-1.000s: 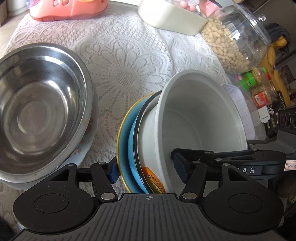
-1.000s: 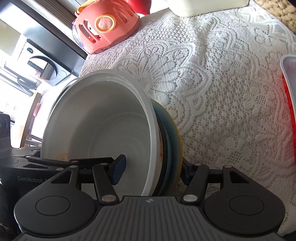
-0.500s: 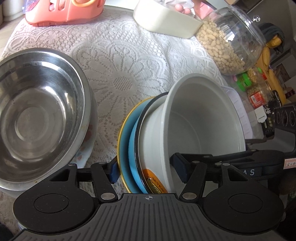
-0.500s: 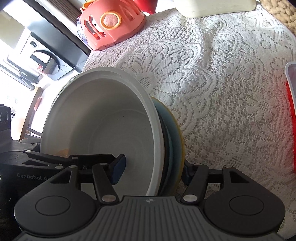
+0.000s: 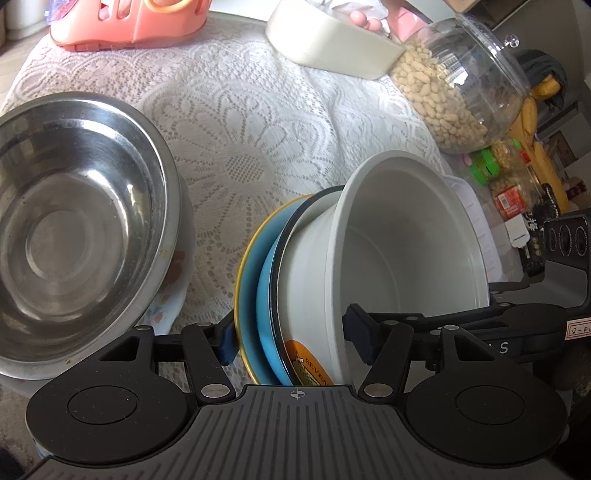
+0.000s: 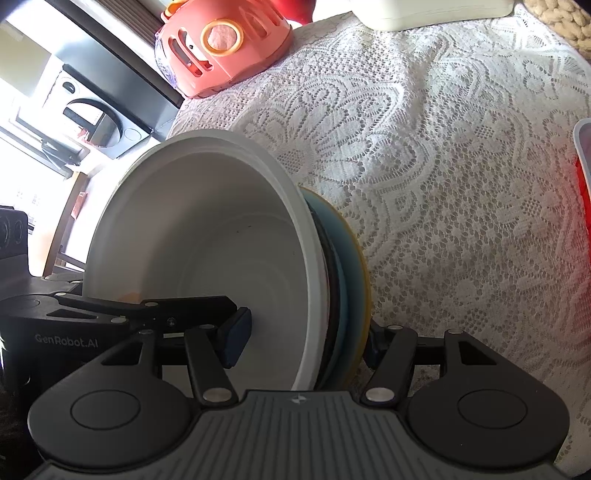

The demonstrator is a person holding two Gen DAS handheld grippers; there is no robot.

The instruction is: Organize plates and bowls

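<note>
both tools were clenched on the same tilted stack of dishes, one from each side. the left tool (image 5: 291, 341) stood partly open, its left pad pressed against the yellow-rimmed plate (image 5: 244, 295) at the back of the stack and its right pad inside the white bowl (image 5: 406, 251) at the front. the right tool (image 6: 306, 338) gripped the same stack the other way round: its left pad lay inside the white bowl (image 6: 207, 236), and its right pad sat behind the yellow-rimmed plate (image 6: 364, 280), mostly hidden by it. between bowl and plate, a blue plate (image 5: 267, 295) and a dark-rimmed white dish (image 5: 295, 291) stood on edge, all four nested and held up off the lace tablecloth (image 5: 240, 122) on the tabletop.

left of the left tool, well apart from the stack, a steel bowl (image 5: 74, 229) rested on a floral plate (image 5: 173, 291). beyond the tools lay a pink plastic basket (image 5: 129, 22), a white tub (image 5: 325, 44) and a clear jar of peanuts (image 5: 458, 88).

an orange label on the dark-rimmed dish read "seven", as far as i could make out. the left tool's arm, seen from the right side, carried "genrobot.ai". the rest of the writing was too small to read.
</note>
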